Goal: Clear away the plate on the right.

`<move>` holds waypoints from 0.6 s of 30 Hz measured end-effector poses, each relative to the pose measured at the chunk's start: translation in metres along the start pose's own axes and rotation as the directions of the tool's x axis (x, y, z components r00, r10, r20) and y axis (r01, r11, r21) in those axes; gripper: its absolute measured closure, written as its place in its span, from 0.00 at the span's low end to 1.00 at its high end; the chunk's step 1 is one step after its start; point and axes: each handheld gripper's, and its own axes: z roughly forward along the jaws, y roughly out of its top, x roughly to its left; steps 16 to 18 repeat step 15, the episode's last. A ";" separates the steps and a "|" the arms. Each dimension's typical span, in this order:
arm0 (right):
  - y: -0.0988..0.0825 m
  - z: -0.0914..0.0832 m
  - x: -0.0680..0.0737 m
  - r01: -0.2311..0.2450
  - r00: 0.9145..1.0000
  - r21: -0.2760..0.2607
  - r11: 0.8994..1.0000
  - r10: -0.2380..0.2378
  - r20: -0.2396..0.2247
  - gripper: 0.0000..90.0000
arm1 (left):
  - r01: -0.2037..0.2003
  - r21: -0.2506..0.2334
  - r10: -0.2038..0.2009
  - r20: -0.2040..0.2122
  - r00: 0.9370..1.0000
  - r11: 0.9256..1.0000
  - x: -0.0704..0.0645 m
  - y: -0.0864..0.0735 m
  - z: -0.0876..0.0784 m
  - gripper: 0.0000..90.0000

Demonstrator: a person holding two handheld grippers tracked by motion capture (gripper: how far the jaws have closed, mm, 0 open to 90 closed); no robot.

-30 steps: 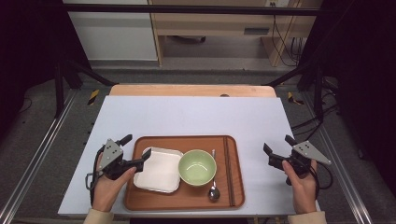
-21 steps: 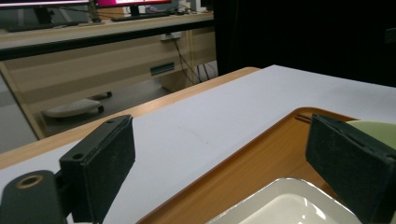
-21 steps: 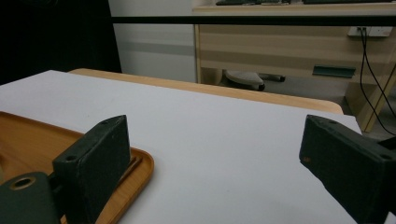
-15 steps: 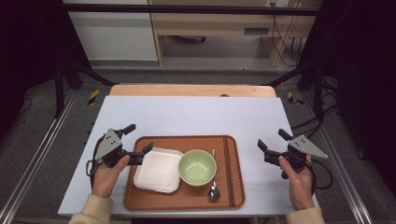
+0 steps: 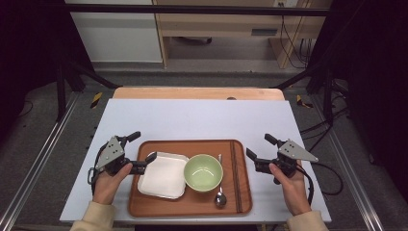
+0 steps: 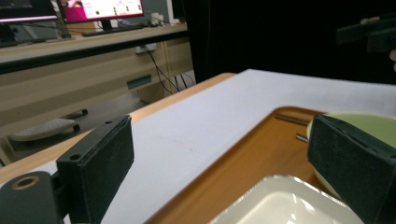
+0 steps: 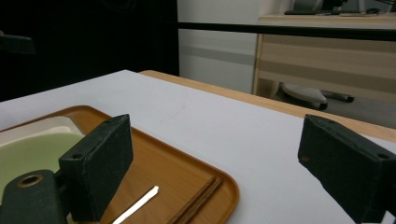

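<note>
We are flanking the stiff, loaded tray [image 5: 144, 202] with both wide-open hand-held grippers, left [image 5: 143, 153] and right [image 5: 260, 148], judging its short-side rims the safest grip.

Tray [image 5: 192, 204]: brown, wood-look, smooth with low sheen. White square dish [image 5: 162, 175]: glossy, reflective rim. Green bowl [image 5: 203, 172]: smooth, satin. Spoon [image 5: 220, 197]: shiny metal. Chopsticks [image 5: 235, 173]: dark, matt. Table [image 5: 192, 120]: pale matt sheet over a bare wood edge. Gripper pads [image 6: 100, 163]: black, rough, felt-like.
</note>
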 end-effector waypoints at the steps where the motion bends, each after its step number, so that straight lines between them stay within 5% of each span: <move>1: -0.001 0.000 0.002 0.002 1.000 0.000 1.000 -0.002 -0.011 0.12 | 0.003 -0.002 -0.003 0.002 1.000 1.000 0.000 -0.002 -0.003 0.08; 5: -0.008 0.001 0.009 0.012 0.999 0.015 1.000 -0.011 -0.047 0.12 | 0.023 -0.002 -0.023 -0.015 1.000 1.000 0.000 -0.010 -0.013 0.08; 18: -0.014 -0.004 0.008 0.006 1.000 0.034 0.999 -0.006 -0.025 0.10 | 0.047 -0.016 -0.048 -0.046 0.998 0.999 0.000 -0.018 -0.021 0.07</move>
